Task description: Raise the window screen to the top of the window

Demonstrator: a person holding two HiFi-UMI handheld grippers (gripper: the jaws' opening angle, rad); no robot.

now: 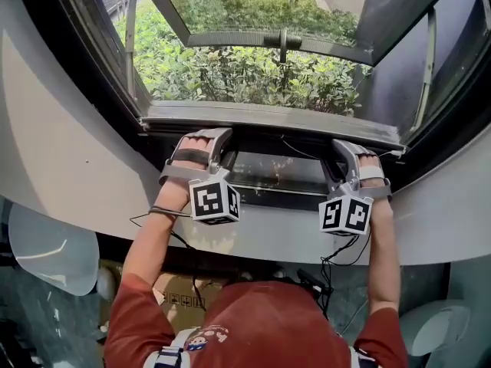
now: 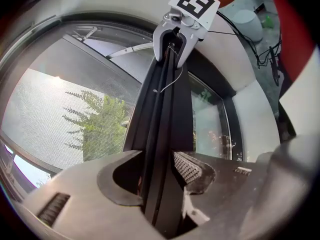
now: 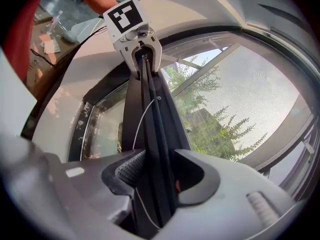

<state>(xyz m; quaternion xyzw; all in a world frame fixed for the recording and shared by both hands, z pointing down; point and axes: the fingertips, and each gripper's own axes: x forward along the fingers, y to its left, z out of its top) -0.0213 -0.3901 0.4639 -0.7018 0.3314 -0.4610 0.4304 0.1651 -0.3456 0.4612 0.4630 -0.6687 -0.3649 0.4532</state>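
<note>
White curved wall (image 1: 69, 167) rings the window (image 1: 92, 67) above green shrubs (image 1: 230, 75), where left gripper (image 2: 159, 176) and right gripper (image 3: 155, 176) straddle the screen's black bar (image 2: 162, 129), jaws parted, unclamped.

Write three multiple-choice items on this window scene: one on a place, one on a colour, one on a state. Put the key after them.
1. Where does the black screen bar lie relative to the left gripper?
A. between its jaws
B. far off to one side of it
C. behind it

2. What colour are the person's sleeves?
A. blue
B. red
C. white

3. How do the jaws of the right gripper stand?
A. closed together, empty
B. clamped on a cloth
C. apart, astride the bar

Key: 1 A, the bar runs through the gap in the left gripper view. 2 B, both sleeves show red in the head view. 3 C, the ribbed pad stands clear of the bar in the right gripper view.
</note>
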